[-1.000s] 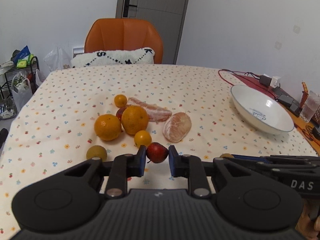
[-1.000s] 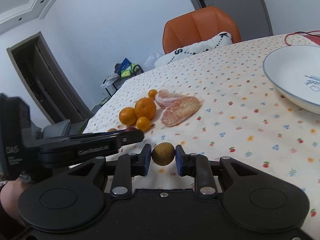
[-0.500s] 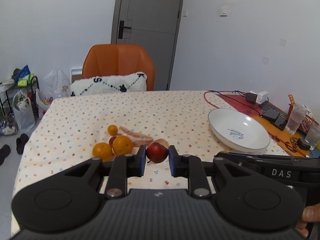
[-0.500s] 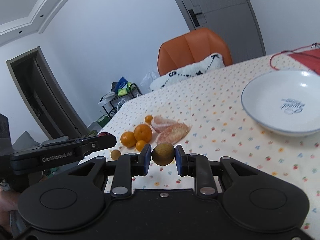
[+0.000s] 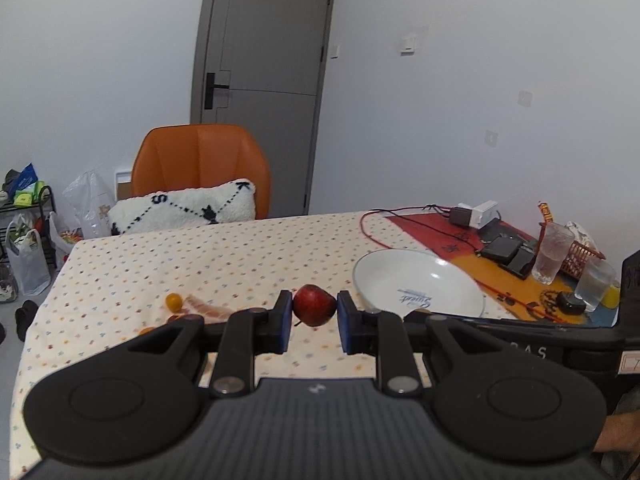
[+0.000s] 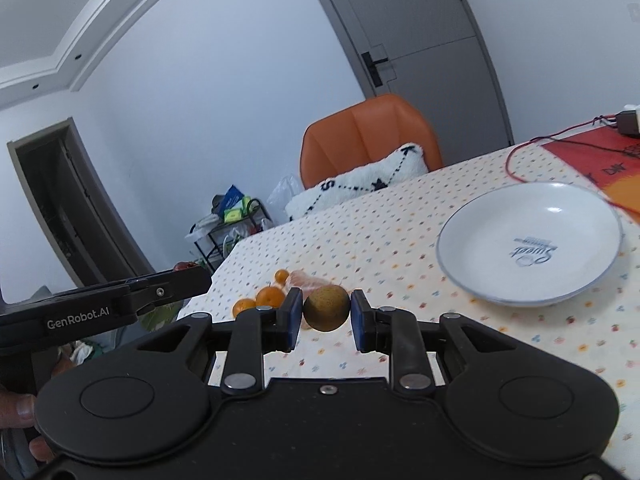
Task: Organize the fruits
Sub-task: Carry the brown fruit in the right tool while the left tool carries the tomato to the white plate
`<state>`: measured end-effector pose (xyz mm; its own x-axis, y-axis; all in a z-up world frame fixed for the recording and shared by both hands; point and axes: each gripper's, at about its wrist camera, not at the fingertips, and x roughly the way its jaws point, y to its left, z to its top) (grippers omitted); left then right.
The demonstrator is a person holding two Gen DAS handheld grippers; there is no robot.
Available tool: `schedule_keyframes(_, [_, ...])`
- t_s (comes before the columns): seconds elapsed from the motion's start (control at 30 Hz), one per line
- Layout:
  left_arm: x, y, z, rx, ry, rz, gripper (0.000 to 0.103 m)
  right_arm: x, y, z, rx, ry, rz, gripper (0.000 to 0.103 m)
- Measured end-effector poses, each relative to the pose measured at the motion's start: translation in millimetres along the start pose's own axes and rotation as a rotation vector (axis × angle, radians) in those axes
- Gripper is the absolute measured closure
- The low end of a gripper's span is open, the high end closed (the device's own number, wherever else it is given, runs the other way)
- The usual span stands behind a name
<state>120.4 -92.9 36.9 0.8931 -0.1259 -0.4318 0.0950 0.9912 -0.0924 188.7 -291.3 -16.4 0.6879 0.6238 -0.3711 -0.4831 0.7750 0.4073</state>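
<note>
My left gripper [image 5: 314, 320] is shut on a small red apple [image 5: 314, 305] and holds it high above the table. My right gripper [image 6: 326, 316] is shut on a brown-green round fruit [image 6: 326, 307], also raised. A white bowl [image 5: 400, 276] stands empty on the right of the table; it also shows in the right wrist view [image 6: 576, 216]. Several oranges [image 6: 269, 297], a small orange [image 5: 173, 300] and peeled pomelo pieces [image 5: 204, 306] lie on the dotted tablecloth at the left, partly hidden behind my fingers.
An orange chair [image 5: 200, 164] with a white cushion [image 5: 184, 210] stands at the far table edge. Chargers, a red cable [image 5: 372, 232], glasses [image 5: 554, 254] and a basket crowd the right end. The left gripper's body [image 6: 100, 308] shows at the right view's left.
Both grippers have risen away from the table with their fruits still held. The views have turned toward the white bowl, and the fruit pile has dropped lower and farther off.
</note>
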Motion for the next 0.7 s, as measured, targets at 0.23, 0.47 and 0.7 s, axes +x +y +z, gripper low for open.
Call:
schedule_keyframes(0.23, [15.2, -23.9, 10.7, 0.030, -0.005, -0.032, 0.081, -11.5, -18.9, 4.9, 0.028, -0.033, -0.009, 0.079])
schedule_keyframes(0.47, [42.7, -41.6, 14.2, 0.026, 0.020, -0.090, 0.081, -16.2, -42.0, 7.4, 0.040, -0.052, -0.069, 0.079])
schedule_keyframes(0.7, [80.7, -63.2, 11.3, 0.050, 0.069, -0.116, 0.081, -24.6, -65.6, 12.7, 0.033, -0.080, -0.149, 0.079])
